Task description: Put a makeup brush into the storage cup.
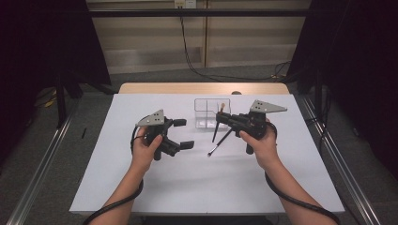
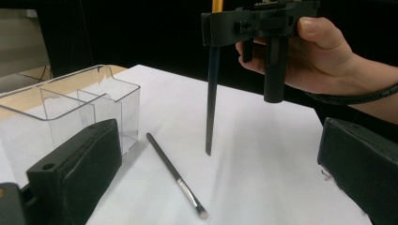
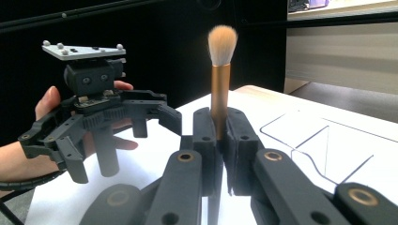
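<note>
Right gripper (image 1: 223, 117), held in the person's right hand (image 1: 263, 143) at the right of the table in the high view, pinching a makeup brush (image 3: 219, 79) between black jaws pressed together on the copper-coloured ferrule. Brush upright in the right gripper view, pale bristle tuft on top, dark handle hanging below the jaws; in the left gripper view, handle tip down close to the white table top (image 2: 263, 140), whether touching or just above not clear. Grey three-cornered plate riding on top of this gripper in the high view, cable trailing back along the forearm. Just behind and beside the pinched brush, a clear plastic organizer (image 1: 212, 112) with several compartments, standing on the table toward its far edge; in the left gripper view, seen at the left with thin dividing walls. On the table near the hanging handle, a second brush (image 2: 174, 174), thin and dark, lying flat and slanted, silver ferrule and small tip toward the person's side, apart from the organizer and untouched by either gripper. Left gripper (image 1: 184, 133), in the left hand (image 1: 146, 152), well apart at the left of the table, jaws spread wide with nothing between them, pointing toward the lying brush and the organizer. White cover over a wooden table, grey floor around, dark curtains at both sides.
</note>
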Motion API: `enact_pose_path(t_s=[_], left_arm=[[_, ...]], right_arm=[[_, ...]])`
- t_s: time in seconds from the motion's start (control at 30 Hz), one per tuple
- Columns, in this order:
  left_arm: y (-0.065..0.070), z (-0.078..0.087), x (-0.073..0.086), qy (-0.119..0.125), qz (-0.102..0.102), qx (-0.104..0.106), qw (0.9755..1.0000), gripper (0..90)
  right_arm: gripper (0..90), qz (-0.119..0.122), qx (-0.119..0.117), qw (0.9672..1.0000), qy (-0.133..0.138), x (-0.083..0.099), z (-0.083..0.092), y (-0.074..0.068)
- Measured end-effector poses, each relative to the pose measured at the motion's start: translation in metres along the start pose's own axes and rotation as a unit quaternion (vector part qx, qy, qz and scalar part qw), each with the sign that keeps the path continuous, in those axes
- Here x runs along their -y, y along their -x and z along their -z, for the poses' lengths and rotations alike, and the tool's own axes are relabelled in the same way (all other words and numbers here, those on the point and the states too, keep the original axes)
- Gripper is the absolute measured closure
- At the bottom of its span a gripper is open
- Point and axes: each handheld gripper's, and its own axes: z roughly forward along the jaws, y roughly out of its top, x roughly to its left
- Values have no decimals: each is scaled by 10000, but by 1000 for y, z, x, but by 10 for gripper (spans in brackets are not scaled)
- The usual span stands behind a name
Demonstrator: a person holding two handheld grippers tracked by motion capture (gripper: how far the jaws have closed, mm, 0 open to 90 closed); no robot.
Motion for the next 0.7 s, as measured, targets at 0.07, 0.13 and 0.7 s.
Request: enact_pose_path(t_s=[0.07, 0.13, 0.7], left_arm=[[0, 4, 0, 12, -3, -39, 10000, 1], [0, 7, 0, 22, 0, -42, 10000, 3], [5, 34, 7, -107, -129, -293, 9994, 3]], right_arm=[[843, -19, 21, 10000, 1, 0, 1, 1], [843, -22, 33, 10000, 7, -1, 1, 3], [842, 15, 129, 9999, 20, -7, 1, 11]])
